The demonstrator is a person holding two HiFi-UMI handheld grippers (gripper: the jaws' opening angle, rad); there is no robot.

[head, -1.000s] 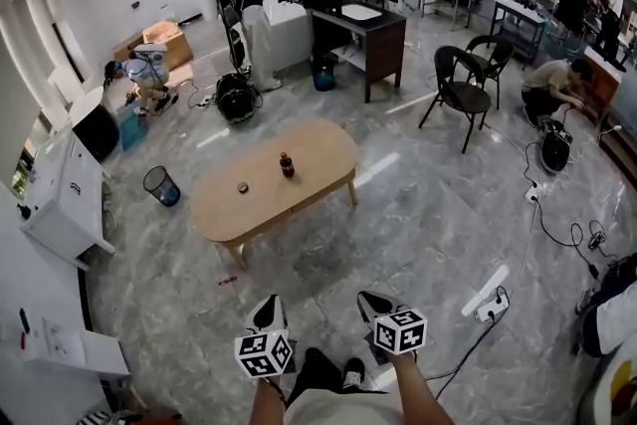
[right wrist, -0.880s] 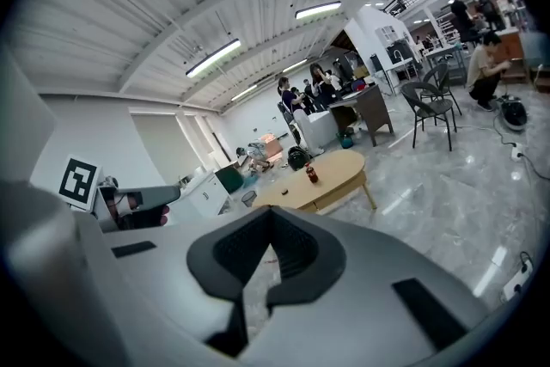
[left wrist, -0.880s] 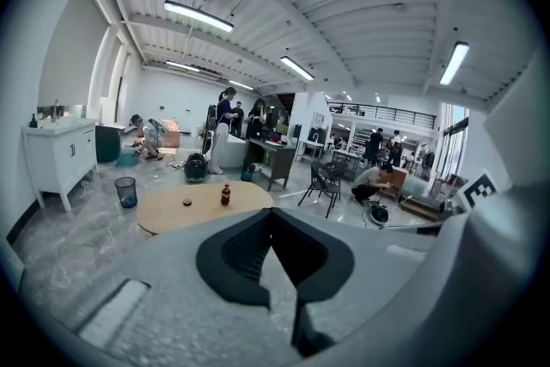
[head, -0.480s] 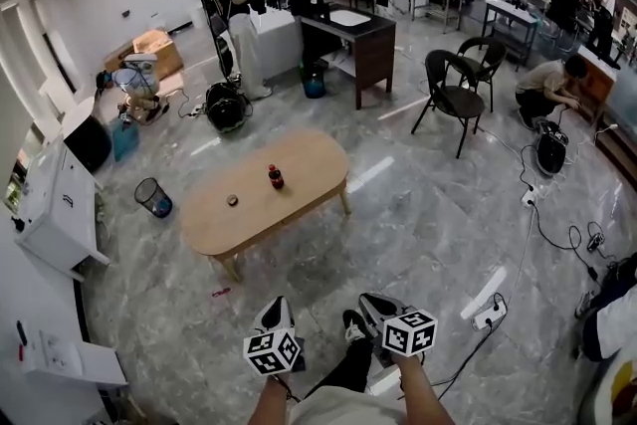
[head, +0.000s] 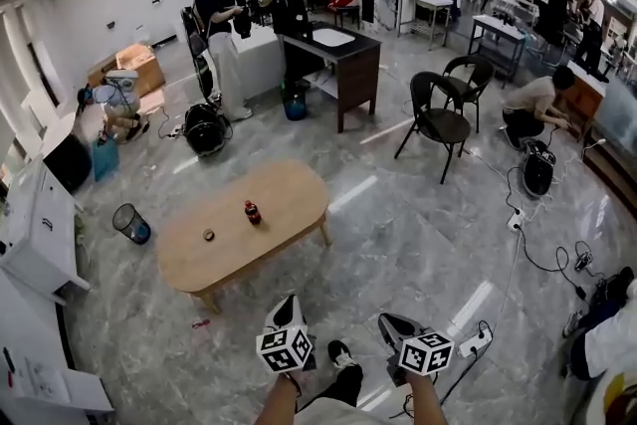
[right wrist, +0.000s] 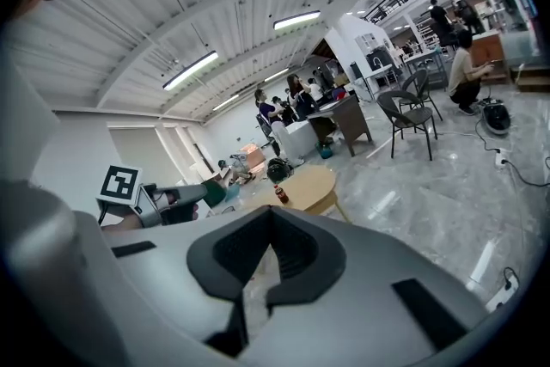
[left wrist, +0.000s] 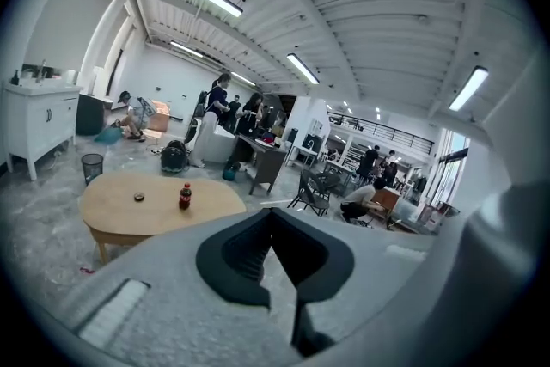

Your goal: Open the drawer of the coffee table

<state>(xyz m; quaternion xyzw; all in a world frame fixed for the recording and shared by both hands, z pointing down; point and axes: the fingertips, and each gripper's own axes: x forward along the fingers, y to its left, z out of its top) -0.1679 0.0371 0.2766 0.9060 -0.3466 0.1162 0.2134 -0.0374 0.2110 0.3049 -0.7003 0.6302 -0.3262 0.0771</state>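
Two claws, the left gripper and the right gripper, are clenched shut on nothing. The coffee table stands well apart, ahead and slightly left of both.

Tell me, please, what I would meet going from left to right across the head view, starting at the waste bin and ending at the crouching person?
waste bin → small dark round thing → dark bottle → black chair → crouching person
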